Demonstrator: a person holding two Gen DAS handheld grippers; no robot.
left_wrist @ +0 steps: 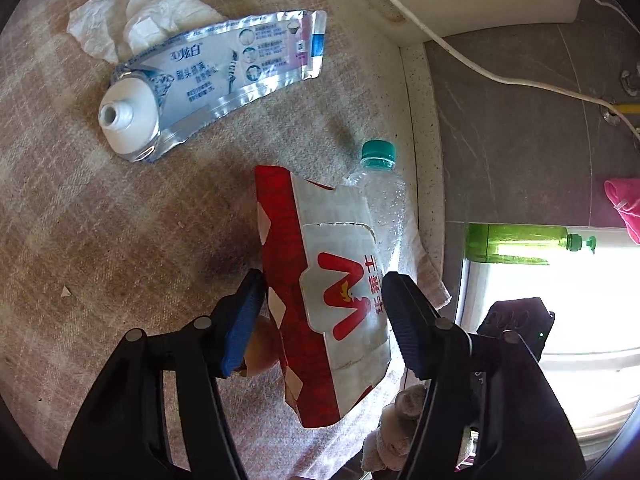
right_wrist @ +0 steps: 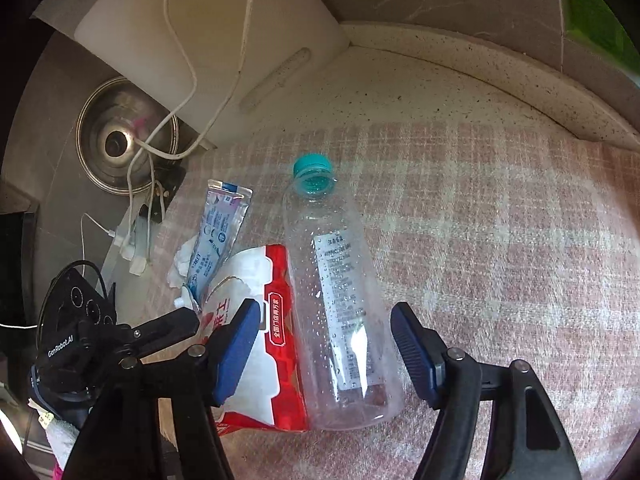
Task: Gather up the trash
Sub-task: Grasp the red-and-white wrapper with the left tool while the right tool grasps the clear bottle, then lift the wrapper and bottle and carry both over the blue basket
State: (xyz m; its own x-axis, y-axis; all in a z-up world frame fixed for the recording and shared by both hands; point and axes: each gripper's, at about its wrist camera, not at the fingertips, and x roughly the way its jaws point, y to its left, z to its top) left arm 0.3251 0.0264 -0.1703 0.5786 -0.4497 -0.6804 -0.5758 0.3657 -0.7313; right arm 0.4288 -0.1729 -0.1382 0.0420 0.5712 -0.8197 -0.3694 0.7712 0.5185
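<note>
- The left hand-held gripper (left_wrist: 322,292) stands open, its blue-padded jaws on either side of a red-and-white carton (left_wrist: 320,300); neither pad is seen pressing it.
- The carton lies on a pink-and-cream checked cloth (left_wrist: 120,220) over the surface. It carries a big red "W" with a small flame-like mark, plus red Chinese characters I cannot make out for certain. From the right wrist view a red side label in Chinese shows, too small to read.
- At the carton's 1 o'clock, touching it, lies a clear bottle (left_wrist: 380,196) with a teal cap (left_wrist: 378,154).
- The right hand-held gripper (right_wrist: 325,320) is open too, jaws spread wide around the bottle's lower half. The bottle's white printed label is too fine to read.
- At the carton's 11 o'clock lies a flattened toothpaste tube (left_wrist: 212,72), uncapped, silver-blue, printed "3D" with Chinese text.
- A crumpled tissue (left_wrist: 132,16) sits just beyond the tube, touching it.
- A small round brownish thing (left_wrist: 262,346) peeks out beside the left jaw.
- The other gripper's body reads "GenRobot.AI".
- A green pump bottle (left_wrist: 520,244) stands by the window.
</note>
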